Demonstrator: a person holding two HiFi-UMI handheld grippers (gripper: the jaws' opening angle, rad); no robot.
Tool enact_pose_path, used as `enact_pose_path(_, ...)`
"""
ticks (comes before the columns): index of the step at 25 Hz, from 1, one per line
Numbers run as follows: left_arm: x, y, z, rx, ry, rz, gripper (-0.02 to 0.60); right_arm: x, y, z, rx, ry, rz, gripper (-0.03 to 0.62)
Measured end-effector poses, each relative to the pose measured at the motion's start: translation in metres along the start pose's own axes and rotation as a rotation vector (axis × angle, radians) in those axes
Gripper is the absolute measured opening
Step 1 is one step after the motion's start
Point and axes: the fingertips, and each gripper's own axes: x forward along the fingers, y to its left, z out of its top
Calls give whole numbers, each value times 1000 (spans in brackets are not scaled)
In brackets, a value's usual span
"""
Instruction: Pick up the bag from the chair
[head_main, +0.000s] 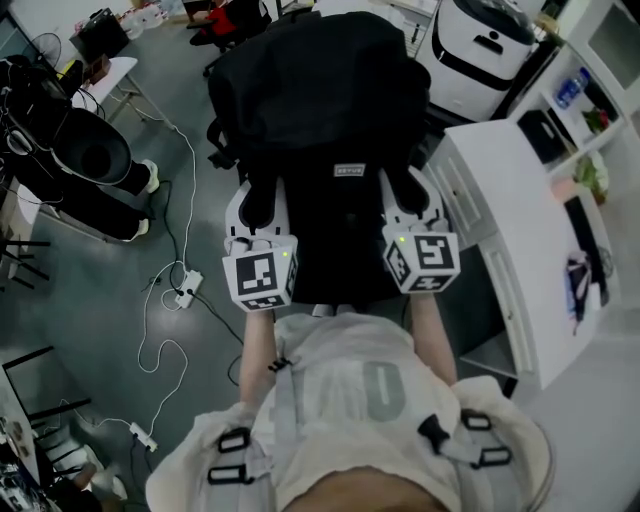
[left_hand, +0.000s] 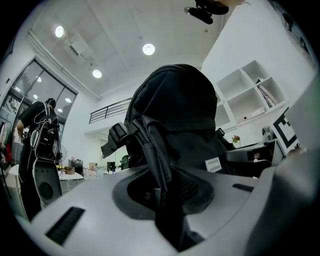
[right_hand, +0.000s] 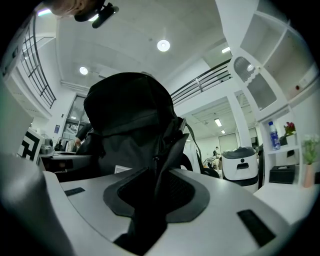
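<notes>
A big black backpack (head_main: 320, 110) fills the middle of the head view, in front of my chest. It carries a small white label (head_main: 349, 170). My left gripper (head_main: 258, 205) is shut on a black shoulder strap (left_hand: 155, 150), which runs between its jaws up to the backpack (left_hand: 175, 105). My right gripper (head_main: 408, 195) is shut on the other strap (right_hand: 167, 150), below the backpack (right_hand: 130, 115). The bag hides whatever is under it, and I cannot make out the chair.
A white desk with shelves (head_main: 530, 250) stands close on the right. A white machine (head_main: 480, 40) sits at the back right. On the left are a dark round unit (head_main: 90, 155) and floor cables with a power strip (head_main: 185, 288). A person (left_hand: 40, 125) stands far left.
</notes>
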Motion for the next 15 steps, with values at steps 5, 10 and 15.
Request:
enact_pose_path(5, 5, 2, 3, 5, -5, 2, 72, 7, 0, 4, -10, -20, 14, 103)
enact_pose_path(10, 4, 7, 3, 9, -1, 1, 72, 8, 4, 3, 6, -16, 3, 103)
enact_pose_path(15, 3, 7, 2, -13, 5, 4, 73, 8, 5, -2, 15, 2, -5, 101)
